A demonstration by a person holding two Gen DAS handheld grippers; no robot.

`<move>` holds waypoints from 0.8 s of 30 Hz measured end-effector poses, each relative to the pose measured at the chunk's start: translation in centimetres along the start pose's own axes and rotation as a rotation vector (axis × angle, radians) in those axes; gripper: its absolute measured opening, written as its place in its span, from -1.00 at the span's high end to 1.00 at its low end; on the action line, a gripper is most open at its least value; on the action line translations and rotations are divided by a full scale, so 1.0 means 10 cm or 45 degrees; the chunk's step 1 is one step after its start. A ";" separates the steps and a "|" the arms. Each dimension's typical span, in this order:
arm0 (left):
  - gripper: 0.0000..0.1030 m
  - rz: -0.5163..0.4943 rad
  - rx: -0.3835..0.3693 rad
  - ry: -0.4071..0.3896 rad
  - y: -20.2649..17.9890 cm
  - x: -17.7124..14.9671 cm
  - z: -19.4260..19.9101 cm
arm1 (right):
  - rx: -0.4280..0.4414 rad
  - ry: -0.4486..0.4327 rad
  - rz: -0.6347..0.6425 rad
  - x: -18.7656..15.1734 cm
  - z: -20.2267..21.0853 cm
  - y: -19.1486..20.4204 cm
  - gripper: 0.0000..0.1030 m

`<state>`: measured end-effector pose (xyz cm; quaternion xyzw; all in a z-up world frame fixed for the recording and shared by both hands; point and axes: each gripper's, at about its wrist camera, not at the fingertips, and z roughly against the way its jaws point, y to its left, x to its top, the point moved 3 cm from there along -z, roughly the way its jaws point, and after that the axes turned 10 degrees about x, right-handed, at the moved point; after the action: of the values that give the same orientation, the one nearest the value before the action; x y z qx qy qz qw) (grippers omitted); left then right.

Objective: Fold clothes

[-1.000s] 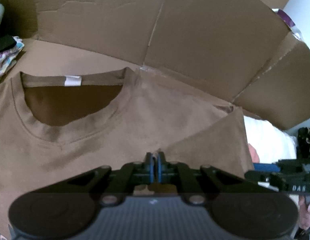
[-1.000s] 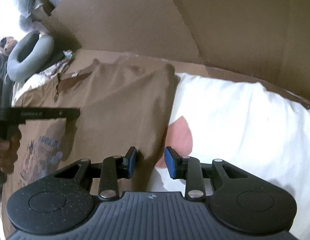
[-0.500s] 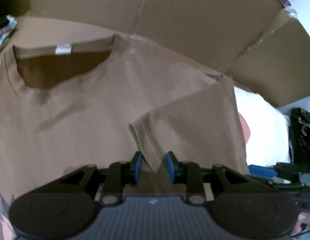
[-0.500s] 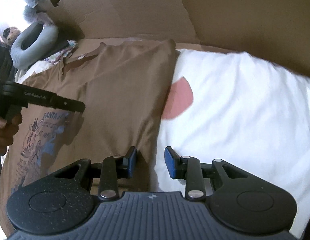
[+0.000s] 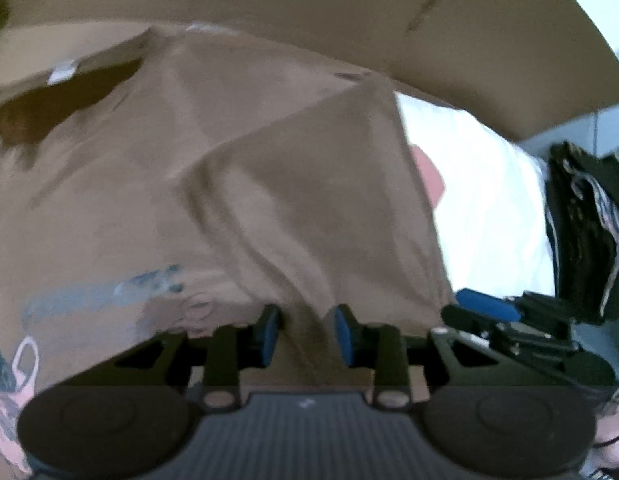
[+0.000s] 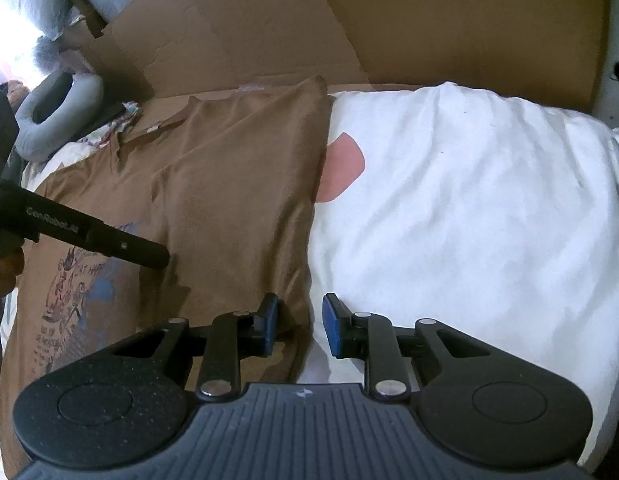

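The brown T-shirt (image 6: 229,184) lies flat, its long axis running from the collar far ahead of the jaws back to the hem nearest them. Left gripper (image 5: 307,334) stands released over the folded-in sleeve; right gripper (image 6: 299,326) is closing, straddling the shirt's side edge, not pinching

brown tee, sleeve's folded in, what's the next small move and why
Probably close the right gripper on the tee's folded side edge: its jaws straddle that edge and are closing. The left gripper stands open over the folded sleeve.
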<state>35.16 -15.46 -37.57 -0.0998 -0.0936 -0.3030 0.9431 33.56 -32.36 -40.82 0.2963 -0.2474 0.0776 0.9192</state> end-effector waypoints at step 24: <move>0.14 0.059 0.382 -0.200 0.61 0.30 -0.01 | -0.035 0.015 0.001 -0.16 0.00 0.07 0.45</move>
<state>41.15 -12.28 -37.76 0.0167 -0.2089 -0.2550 0.9440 31.99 -31.76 -41.21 0.2832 -0.2433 0.0763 0.9245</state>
